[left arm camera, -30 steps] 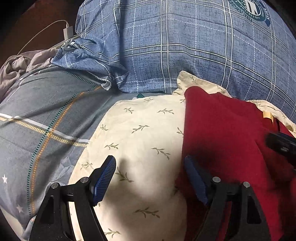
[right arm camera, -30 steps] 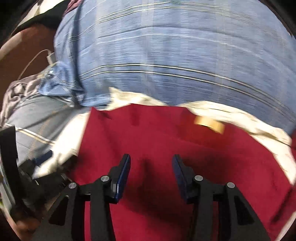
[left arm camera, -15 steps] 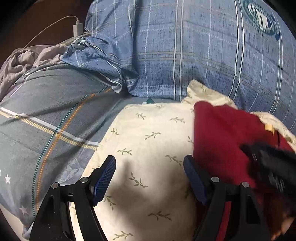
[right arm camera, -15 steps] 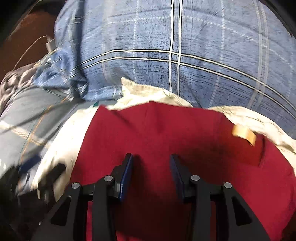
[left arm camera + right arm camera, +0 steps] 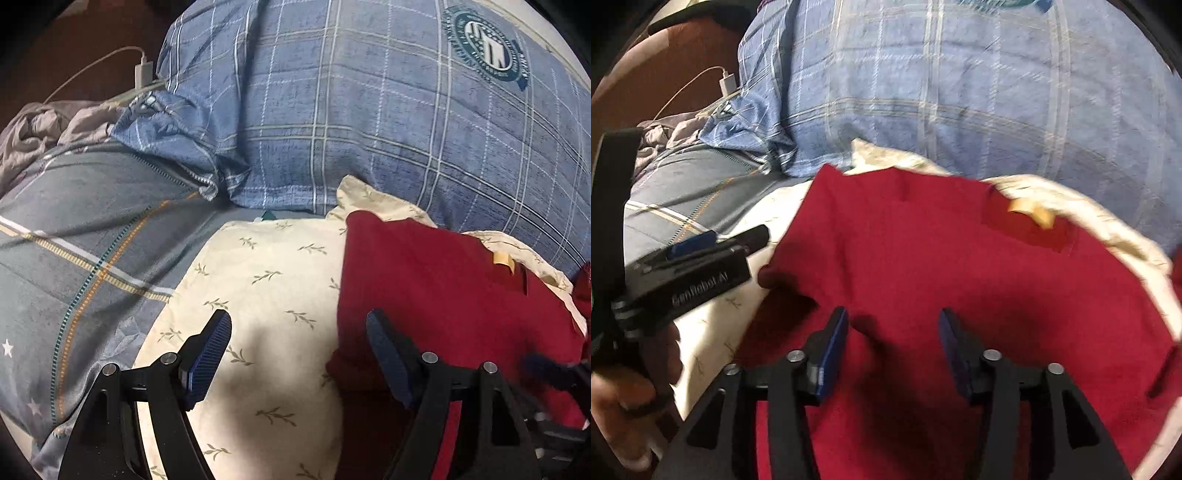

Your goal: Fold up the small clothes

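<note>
Jaws come first in both views. The left gripper (image 5: 297, 354) stands wide, holding nothing, one pad over the cream cloth (image 5: 266, 295) and the other at the near left edge of the red garment (image 5: 436, 295); that straddle suits taking the edge for a fold, I judge. The right gripper (image 5: 892, 349) is open about halfway, also holding nothing, low over the middle of the red garment (image 5: 942, 266), probably to press it flat or to pinch a crease line. Whether its pads touch the fabric I cannot tell, as that view is blurred.

Just beyond, the garment lies spread and mostly flat on the cream cloth, with a small tan tag (image 5: 1032, 214) near its far right corner. From the right view, the left gripper (image 5: 713, 247) sits just beside the garment's left edge.

Farther off, a blue plaid pillow (image 5: 369, 122) backs the cream cloth, a grey-blue quilt (image 5: 85, 229) lies to the left, and a white charger (image 5: 142, 74) with its cable rests behind.

No box, basket or other container shows, so nothing is held in one.
</note>
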The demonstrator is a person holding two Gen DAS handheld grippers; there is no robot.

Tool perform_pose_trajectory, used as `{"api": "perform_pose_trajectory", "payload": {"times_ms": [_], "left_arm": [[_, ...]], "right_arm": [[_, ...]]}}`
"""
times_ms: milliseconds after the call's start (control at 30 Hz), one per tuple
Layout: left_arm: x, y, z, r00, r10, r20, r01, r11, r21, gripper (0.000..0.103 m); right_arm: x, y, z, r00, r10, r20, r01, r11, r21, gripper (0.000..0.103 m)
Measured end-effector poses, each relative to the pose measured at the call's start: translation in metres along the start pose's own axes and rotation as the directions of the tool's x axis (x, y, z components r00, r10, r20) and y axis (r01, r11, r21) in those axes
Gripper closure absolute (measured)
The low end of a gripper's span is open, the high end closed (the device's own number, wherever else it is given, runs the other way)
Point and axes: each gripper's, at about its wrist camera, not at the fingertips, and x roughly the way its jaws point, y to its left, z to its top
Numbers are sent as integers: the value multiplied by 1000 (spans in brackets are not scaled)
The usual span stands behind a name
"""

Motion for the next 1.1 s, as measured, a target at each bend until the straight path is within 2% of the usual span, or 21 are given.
{"api": "perform_pose_trajectory", "payload": {"times_ms": [67,167,367,467,533,633,867,1100], "left_arm": [[-3,-3,-2,1000,-2,3,2,1000,5,28],[-5,-6,-3,1000,-10,3,10,1000,6,28],[-3,-12,-5,1000,-25,4,25,1000,17,28],[8,-20,-7,998,-45,-41,47,998,39,28],[18,-23,-7,995,-53,-84,56,998,36,28],[34,-29,-11,991,-23,-135,31,998,60,26],[24,-35,-9,997,-17,-77,22,998,63,27],[8,-39,-20,998,-34,-52,39,995,90,27]], "right_arm": [[-9,-15,-4,998,-55,13,55,998,8,45],[-15,-43,-8,997,-72,5,71,994,82,45],[-2,-85,-22,986,-165,-24,166,973,158,42],[15,-101,-31,989,-121,-82,136,965,225,40],[14,-98,-31,990,-126,-59,136,968,211,36],[15,-92,-32,989,-140,-53,148,973,179,32],[-5,-98,-38,996,-87,-25,90,965,246,31],[-34,-82,-54,995,-97,-7,96,973,209,31]]}}
